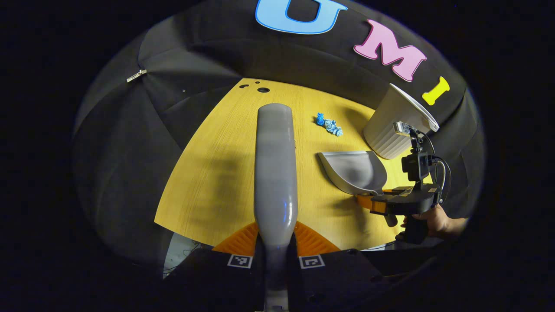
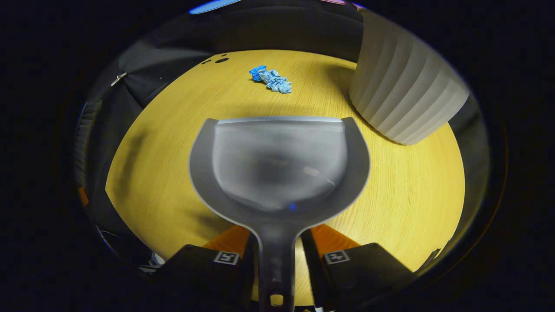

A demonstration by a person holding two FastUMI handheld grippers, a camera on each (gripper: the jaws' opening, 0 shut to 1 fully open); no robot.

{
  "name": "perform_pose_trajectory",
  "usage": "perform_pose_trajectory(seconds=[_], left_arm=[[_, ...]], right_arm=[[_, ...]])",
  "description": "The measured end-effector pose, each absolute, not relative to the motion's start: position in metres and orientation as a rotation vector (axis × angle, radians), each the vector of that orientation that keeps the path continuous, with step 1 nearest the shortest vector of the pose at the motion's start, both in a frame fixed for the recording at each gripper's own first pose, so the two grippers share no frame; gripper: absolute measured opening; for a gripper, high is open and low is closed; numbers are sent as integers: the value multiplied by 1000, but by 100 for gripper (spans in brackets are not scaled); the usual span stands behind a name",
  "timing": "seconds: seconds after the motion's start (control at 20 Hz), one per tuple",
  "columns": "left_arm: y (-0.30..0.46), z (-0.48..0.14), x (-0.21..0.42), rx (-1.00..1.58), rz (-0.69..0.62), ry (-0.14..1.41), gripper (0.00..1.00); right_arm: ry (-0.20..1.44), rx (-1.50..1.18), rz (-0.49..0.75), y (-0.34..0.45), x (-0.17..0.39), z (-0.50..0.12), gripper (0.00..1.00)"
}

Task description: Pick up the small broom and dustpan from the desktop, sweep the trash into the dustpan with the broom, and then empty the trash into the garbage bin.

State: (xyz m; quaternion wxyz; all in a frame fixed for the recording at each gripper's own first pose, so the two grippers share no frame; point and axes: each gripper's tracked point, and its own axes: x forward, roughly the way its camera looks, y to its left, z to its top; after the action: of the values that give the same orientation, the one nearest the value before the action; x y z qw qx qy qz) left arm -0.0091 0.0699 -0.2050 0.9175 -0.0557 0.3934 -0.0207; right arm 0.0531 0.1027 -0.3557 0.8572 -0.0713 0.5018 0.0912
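Observation:
In the left gripper view my left gripper [image 1: 276, 247] is shut on the grey broom [image 1: 275, 169], whose body points forward over the yellow desktop [image 1: 217, 173]. The grey dustpan [image 2: 279, 164] fills the middle of the right gripper view, its handle clamped in my right gripper [image 2: 277, 249]. The same dustpan [image 1: 353, 171] and the right gripper [image 1: 381, 203], with a hand [image 1: 433, 219] behind it, show at the right of the left gripper view. A crumpled blue scrap of trash [image 1: 328, 124] [image 2: 271, 79] lies on the desk ahead of the dustpan's lip.
A white ribbed garbage bin [image 2: 403, 95] [image 1: 396, 123] stands at the desk's far right, close beside the dustpan. Cable holes [image 1: 262, 90] sit near the desk's far edge. Black cloth walls surround the desk.

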Motion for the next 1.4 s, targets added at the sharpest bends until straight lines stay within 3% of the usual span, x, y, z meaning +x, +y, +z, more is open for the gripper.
perform_pose_trajectory(seconds=[0.05,0.15,0.2,0.25,0.55,0.6,0.9,1.2,1.25,1.35,1.4], left_arm=[[69,-206,-7,-114,-42,814,25],[64,-210,-1,-117,-41,823,25],[63,-212,4,-119,-39,828,25],[59,-216,7,-124,-44,836,25],[61,-226,59,-79,-74,866,25],[65,-227,73,-44,-79,875,29],[63,-243,174,113,-114,929,25],[38,-262,272,249,-200,990,25],[35,-266,286,289,-205,993,29],[35,-265,314,389,-213,988,25],[34,-264,325,445,-228,983,29]], right_arm=[[1051,-153,198,103,54,-357,42],[1054,-155,211,104,55,-356,40],[1055,-157,219,103,55,-357,33],[1048,-160,226,101,57,-357,39],[1051,-154,277,80,48,-340,38],[1041,-166,283,72,48,-335,38],[1016,-235,327,36,48,-323,38],[973,-287,417,26,50,-314,38],[975,-304,429,24,50,-315,38],[977,-318,442,22,50,-317,38],[979,-330,449,20,50,-319,38]])
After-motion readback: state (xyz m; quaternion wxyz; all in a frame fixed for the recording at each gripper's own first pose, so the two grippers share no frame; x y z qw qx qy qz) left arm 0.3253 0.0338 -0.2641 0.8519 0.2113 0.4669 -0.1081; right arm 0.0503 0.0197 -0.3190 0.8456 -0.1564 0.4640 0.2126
